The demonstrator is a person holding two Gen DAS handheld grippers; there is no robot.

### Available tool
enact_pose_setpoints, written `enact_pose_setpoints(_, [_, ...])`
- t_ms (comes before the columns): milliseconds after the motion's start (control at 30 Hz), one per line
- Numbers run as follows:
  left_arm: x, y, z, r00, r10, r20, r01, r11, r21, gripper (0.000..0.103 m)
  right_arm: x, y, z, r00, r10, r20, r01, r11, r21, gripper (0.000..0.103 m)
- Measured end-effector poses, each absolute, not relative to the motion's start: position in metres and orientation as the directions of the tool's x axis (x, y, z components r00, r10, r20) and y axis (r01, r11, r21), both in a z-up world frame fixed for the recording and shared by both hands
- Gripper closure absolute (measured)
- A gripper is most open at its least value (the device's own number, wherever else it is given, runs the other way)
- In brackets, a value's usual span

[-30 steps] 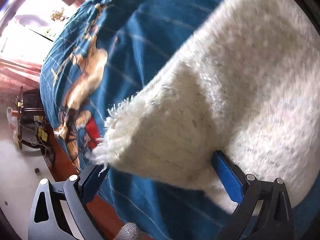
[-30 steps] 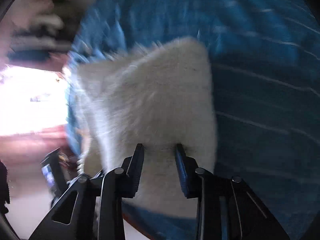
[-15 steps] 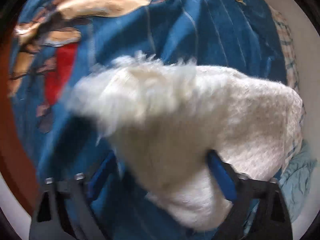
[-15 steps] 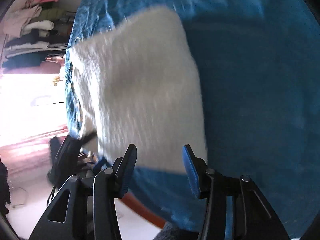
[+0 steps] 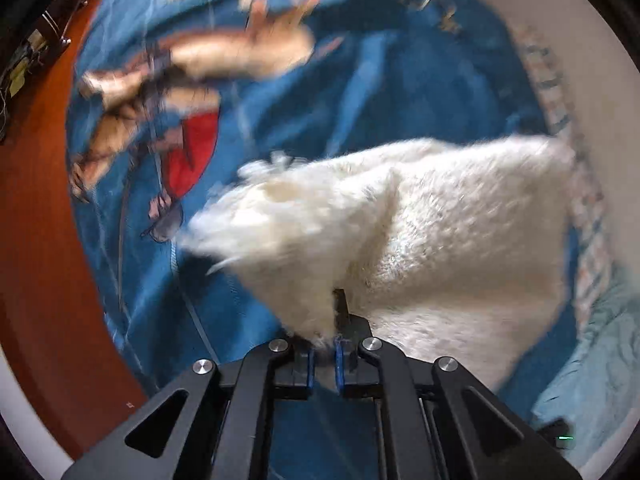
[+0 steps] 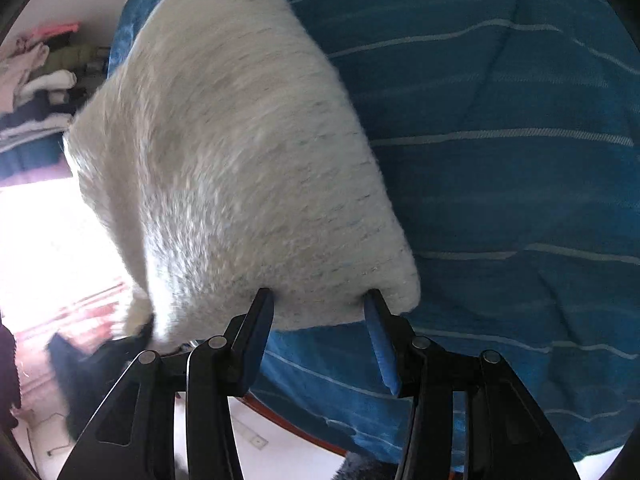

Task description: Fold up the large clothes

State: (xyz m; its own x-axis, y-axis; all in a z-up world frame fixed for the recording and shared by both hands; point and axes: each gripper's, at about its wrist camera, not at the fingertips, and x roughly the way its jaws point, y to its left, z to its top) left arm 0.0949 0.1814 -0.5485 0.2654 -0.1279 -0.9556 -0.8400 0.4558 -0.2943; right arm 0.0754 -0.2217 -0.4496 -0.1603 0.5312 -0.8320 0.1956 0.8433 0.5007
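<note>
We see the fluffy white sweater (image 5: 440,240) folded thick, pinched by our left gripper (image 5: 324,354), whose fingers just closed, while our right fingers (image 6: 256,332) stand apart at its edge.

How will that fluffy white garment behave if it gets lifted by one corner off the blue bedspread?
Probably floppy: the white garment already bunches into a ridge where the left tongs pinch it. Likely light for its bulk, given its loose fuzzy pile. The fuzz should grip well, though one pinched corner may stretch.

Fuzzy white garment (image 5: 440,248) on blue bedspread (image 6: 500,160) with pale stripes.
</note>
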Motion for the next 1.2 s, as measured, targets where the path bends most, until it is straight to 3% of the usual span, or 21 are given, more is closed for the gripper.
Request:
enact_pose_setpoints(133, [0.108, 0.182, -0.563, 0.234, -0.151, -0.96, -0.823, 0.495, -0.279, 0.095, 0.093, -0.211, -0.423, -0.117, 0.528, -0.841, 0.149, 0.847, 0.511, 0.053])
enact_pose_setpoints(267, [0.105, 0.189, -0.523, 0.25, -0.154, -0.956, -0.793, 0.534, -0.294, 0.089, 0.118, -0.179, -0.41, -0.078, 0.519, -0.851, 0.023, 0.855, 0.519, 0.053])
enact_pose_setpoints(333, [0.1, 0.195, -0.501, 0.24, -0.111, -0.964, -0.795, 0.548, -0.261, 0.083, 0.131, -0.159, -0.428, -0.163, 0.443, -0.882, -0.042, 0.89, 0.455, 0.055])
enact_pose_setpoints(400, [0.101, 0.198, -0.481, 0.223, -0.042, -0.974, -0.783, 0.587, -0.204, 0.062, 0.139, -0.15, -0.449, -0.19, 0.386, -0.903, -0.047, 0.915, 0.401, 0.057])
enact_pose_setpoints(433, [0.104, 0.198, -0.475, 0.224, -0.02, -0.974, -0.771, 0.607, -0.19, 0.035, 0.144, -0.145, -0.452, -0.211, 0.37, -0.905, -0.053, 0.92, 0.388, 0.057])
enact_pose_setpoints(467, [0.108, 0.198, -0.468, 0.232, 0.002, -0.973, -0.756, 0.629, -0.179, 0.013, 0.15, -0.143, -0.447, -0.24, 0.357, -0.903, -0.041, 0.925, 0.377, 0.057])
enact_pose_setpoints(667, [0.166, 0.19, -0.456, 0.294, 0.082, -0.952, -0.622, 0.773, -0.126, 0.012, 0.171, -0.149, -0.385, -0.073, 0.362, -0.929, -0.06, 0.929, 0.366, 0.057])
enact_pose_setpoints(833, [0.237, 0.177, -0.513, 0.243, 0.041, -0.969, -0.517, 0.851, -0.094, 0.012, 0.204, -0.139, -0.439, -0.082, 0.353, -0.932, 0.041, 0.936, 0.35, 0.057])
enact_pose_setpoints(900, [0.247, 0.178, -0.557, 0.146, -0.047, -0.988, -0.534, 0.837, -0.119, 0.011, 0.208, -0.139, -0.435, -0.1, 0.368, -0.924, 0.038, 0.93, 0.366, 0.056])
enact_pose_setpoints(967, [0.242, 0.184, -0.567, 0.152, -0.065, -0.986, -0.552, 0.822, -0.14, 0.006, 0.207, -0.154, -0.424, -0.127, 0.441, -0.888, 0.031, 0.897, 0.441, 0.055])
enact_pose_setpoints(1033, [0.23, 0.19, -0.555, 0.183, -0.064, -0.981, -0.55, 0.82, -0.156, 0.006, 0.208, -0.188, -0.409, -0.117, 0.587, -0.801, 0.061, 0.809, 0.585, 0.05])
enact_pose_setpoints(1100, [0.21, 0.195, -0.539, 0.189, -0.05, -0.981, -0.573, 0.805, -0.152, 0.006, 0.2, -0.219, -0.407, -0.086, 0.654, -0.752, 0.082, 0.757, 0.648, 0.034])
enact_pose_setpoints(1200, [0.161, 0.207, -0.514, 0.208, -0.06, -0.976, -0.662, 0.726, -0.186, 0.007, 0.186, -0.253, -0.425, -0.109, 0.655, -0.747, 0.081, 0.755, 0.65, 0.031])
